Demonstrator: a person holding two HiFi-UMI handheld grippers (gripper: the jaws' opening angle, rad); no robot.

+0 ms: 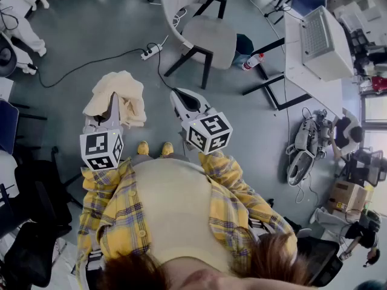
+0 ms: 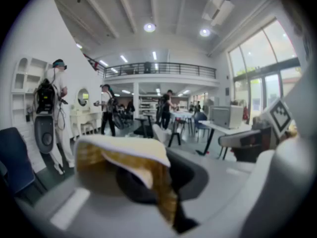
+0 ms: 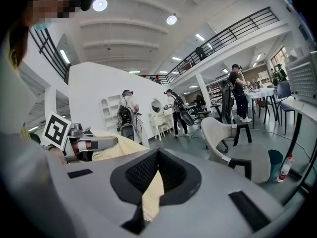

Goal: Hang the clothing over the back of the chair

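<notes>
- Slippage: the left gripper [image 1: 113, 101] is clamped tight on the bunched clothing [image 1: 130, 92], but the right gripper [image 1: 179, 96] pinches only a thin strip, which may pull free.
- Chair [image 1: 202, 35] stands well ahead, so an unspread bundle could slide off its smooth back.

A large open lab hall: black-railed mezzanine [image 2: 158, 71], white bench [image 1: 314, 94] with grey computer [image 1: 326, 44], people wearing backpack rigs [image 2: 49, 95].

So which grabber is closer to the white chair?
Right. The right gripper sits short of the chair, nearly in line with it. The left gripper, shut on the cream clothing, is farther away, off to the left.
</notes>
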